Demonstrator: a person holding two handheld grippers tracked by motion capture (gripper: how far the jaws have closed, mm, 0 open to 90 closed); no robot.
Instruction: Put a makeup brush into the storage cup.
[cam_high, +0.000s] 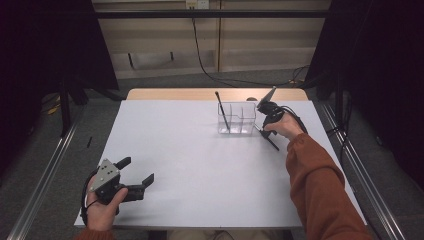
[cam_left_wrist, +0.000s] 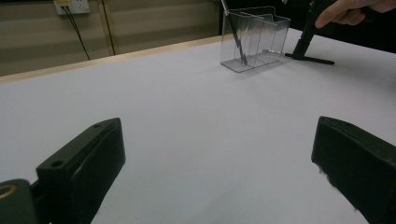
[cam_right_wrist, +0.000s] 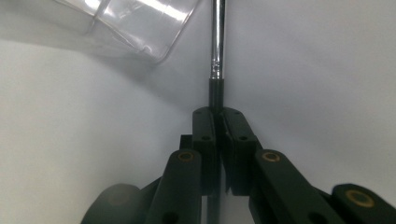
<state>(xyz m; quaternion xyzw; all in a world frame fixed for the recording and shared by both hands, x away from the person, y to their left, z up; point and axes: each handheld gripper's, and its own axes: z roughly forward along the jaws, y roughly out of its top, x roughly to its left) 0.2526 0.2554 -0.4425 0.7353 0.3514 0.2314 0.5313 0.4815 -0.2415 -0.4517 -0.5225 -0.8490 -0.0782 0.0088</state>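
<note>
Clear plastic box (cam_high: 236, 118) sits toward the table's (cam_high: 190, 165) far side, with one black pen (cam_high: 222, 112) leaning in its left compartment. Right gripper (cam_high: 264, 131) is just beside the box's right end, jaws clamped tight on a second pen (cam_right_wrist: 216, 51), black grip pinched, silver shaft pointing out past the box corner. Left gripper (cam_high: 135, 175) rests near the front left edge, jaws spread wide, holding nothing, well apart from the box.
</note>
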